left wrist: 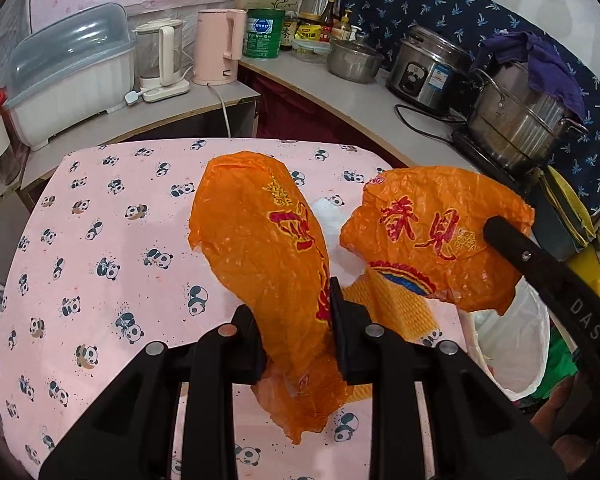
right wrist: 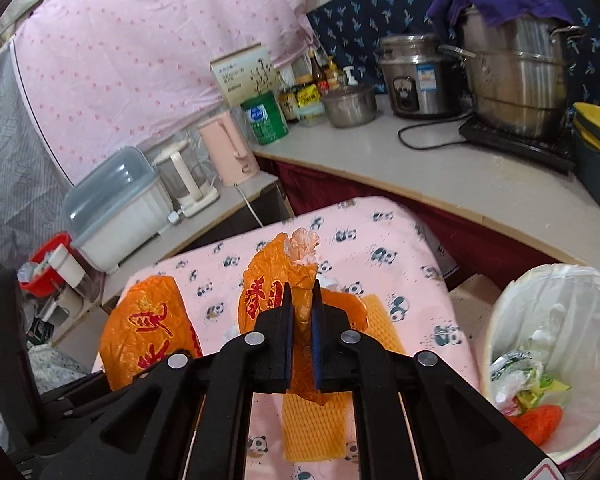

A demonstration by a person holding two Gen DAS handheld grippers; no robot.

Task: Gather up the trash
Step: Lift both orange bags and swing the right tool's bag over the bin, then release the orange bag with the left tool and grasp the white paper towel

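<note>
Two orange plastic bags with red print are held above the pink panda tablecloth (left wrist: 100, 240). My left gripper (left wrist: 294, 312) is shut on the left orange bag (left wrist: 256, 232), which also shows in the right wrist view (right wrist: 148, 328). My right gripper (right wrist: 301, 300) is shut on the right orange bag (right wrist: 268, 280); in the left wrist view that bag (left wrist: 432, 224) hangs from the right gripper's finger (left wrist: 500, 232). A yellow foam net sleeve (right wrist: 312, 428) lies on the cloth under the bags. A white-lined trash bin (right wrist: 556, 320) with wrappers stands to the right of the table.
A grey counter (right wrist: 440, 172) wraps behind the table with a steel steamer pot (right wrist: 512, 84), rice cooker (right wrist: 416, 76), small pot, green tin (right wrist: 265, 120), pink kettle (right wrist: 230, 150), glass kettle and a lidded dish box (right wrist: 116, 204). A red bowl (right wrist: 46, 264) sits far left.
</note>
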